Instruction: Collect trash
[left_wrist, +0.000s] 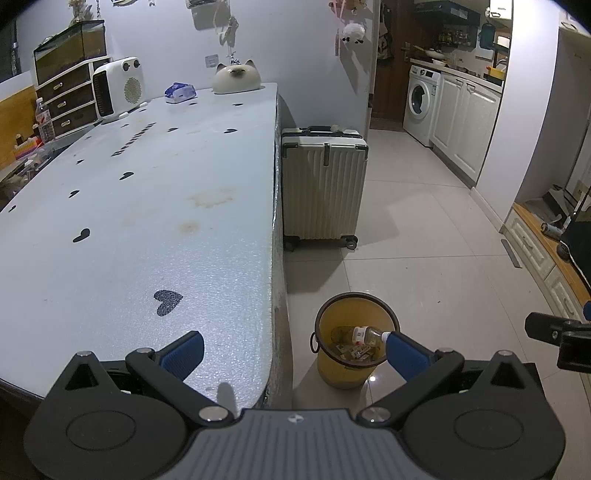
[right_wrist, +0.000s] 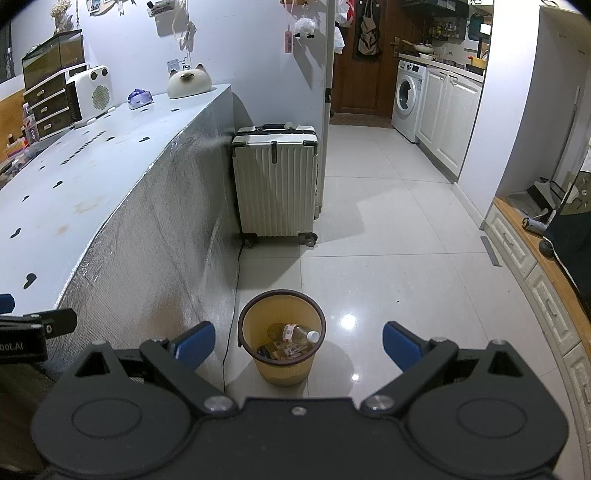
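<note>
A yellow trash bin (right_wrist: 282, 365) with a dark rim stands on the tiled floor beside the table; it also shows in the left wrist view (left_wrist: 345, 373). Inside lie a clear plastic bottle (right_wrist: 293, 332) with a white cap and several scraps of paper trash (right_wrist: 286, 350); the bottle also shows in the left wrist view (left_wrist: 365, 335). My left gripper (left_wrist: 293, 350) is open and empty over the table's near edge. My right gripper (right_wrist: 299, 343) is open and empty above the bin.
A pale blue table (left_wrist: 147, 206) with black heart prints carries a white heater (left_wrist: 118, 88), a tissue pack (left_wrist: 180, 92) and a cat-shaped object (left_wrist: 236, 77) at its far end. A white suitcase (right_wrist: 277, 181) stands behind the bin. A washing machine (right_wrist: 406, 99) and cabinets line the right.
</note>
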